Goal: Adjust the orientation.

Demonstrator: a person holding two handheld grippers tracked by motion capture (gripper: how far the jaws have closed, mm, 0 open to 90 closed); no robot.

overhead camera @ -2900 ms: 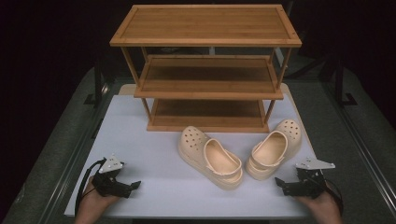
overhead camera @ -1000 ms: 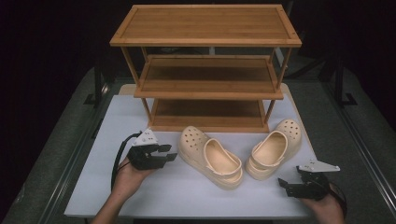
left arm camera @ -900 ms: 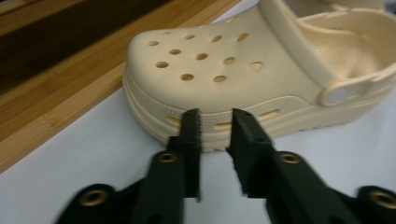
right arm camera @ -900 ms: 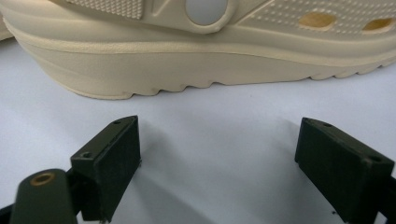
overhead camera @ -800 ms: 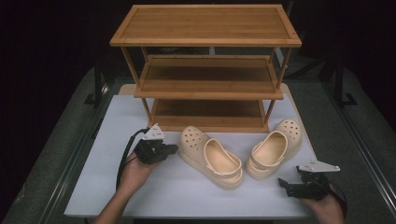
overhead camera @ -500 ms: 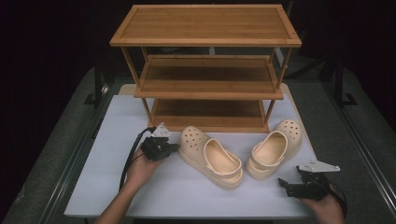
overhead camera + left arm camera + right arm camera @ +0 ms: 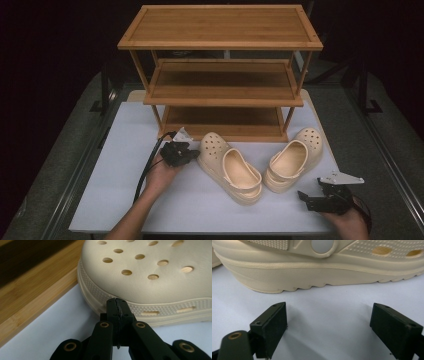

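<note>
Below, bamboo rack (image 7: 220, 95) shelves bare; clogs (image 7: 232, 167) on table (image 7: 115, 170).

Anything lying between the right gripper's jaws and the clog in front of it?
No. In the right gripper view only bare white table lies between the open right gripper and the cream clog; they are apart.

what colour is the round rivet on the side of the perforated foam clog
Pale grey, set on the cream foam clog; the round rivet shows best in the right gripper view.
</note>
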